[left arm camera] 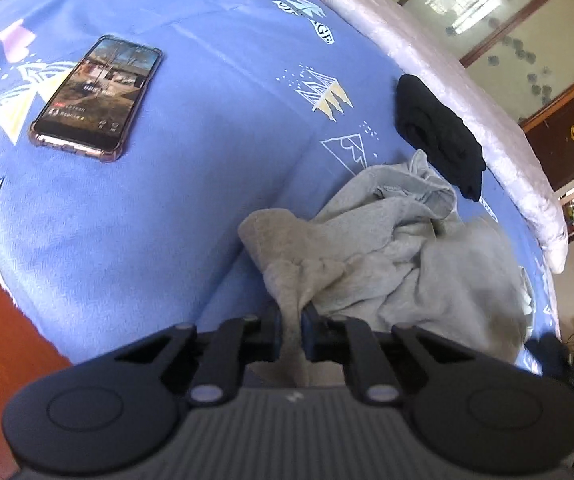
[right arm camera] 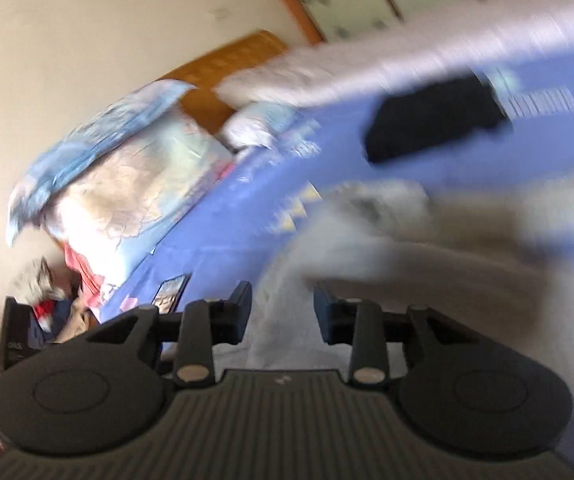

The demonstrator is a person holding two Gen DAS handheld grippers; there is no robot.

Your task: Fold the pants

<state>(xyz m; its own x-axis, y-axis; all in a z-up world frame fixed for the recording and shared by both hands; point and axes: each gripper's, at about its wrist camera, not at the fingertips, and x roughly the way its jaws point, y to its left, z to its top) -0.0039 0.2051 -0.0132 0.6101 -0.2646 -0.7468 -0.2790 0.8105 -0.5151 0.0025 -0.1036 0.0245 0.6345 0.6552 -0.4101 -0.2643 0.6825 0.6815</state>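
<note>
A: Entry, left wrist view. Left gripper [left arm camera: 291, 320] is clenched on a fold of the grey pants [left arm camera: 399, 252]; the cloth runs up between the two pads and bunches just beyond them.

B: Where do the pants lie?

A: Crumpled in a heap on the blue bedsheet [left arm camera: 191, 184], toward the bed's edge that carries the pale quilt [left arm camera: 447, 92]. One lobe of cloth is drawn toward the left gripper; the rest is piled behind it.

B: Other items on the sheet?

A: A folded black garment [left arm camera: 439, 136], touching the far side of the pants heap and lying against the pale quilt. A phone [left arm camera: 97, 98] with a lit screen, well apart from the pants, toward the opposite edge of the bed, near the wooden frame [left arm camera: 3, 320].

B: Right wrist view?

A: Heavily blurred. Right gripper [right arm camera: 283, 304] has its jaws standing apart, released; pale grey cloth of the pants [right arm camera: 427, 248] shows behind the gap, but I cannot tell whether any of it lies between the pads. Neither pad is seen pressing on it.

B: Anything else legible there?

A: The black garment [right arm camera: 435, 120] beyond the pants, the phone [right arm camera: 171, 290] small near the left pad, and a stack of pillows and bedding [right arm camera: 119, 176] at the head of the bed by the wooden headboard [right arm camera: 227, 68]. A clutter of clothes [right arm camera: 55, 308] sits below that stack; detail too smeared to read.
</note>
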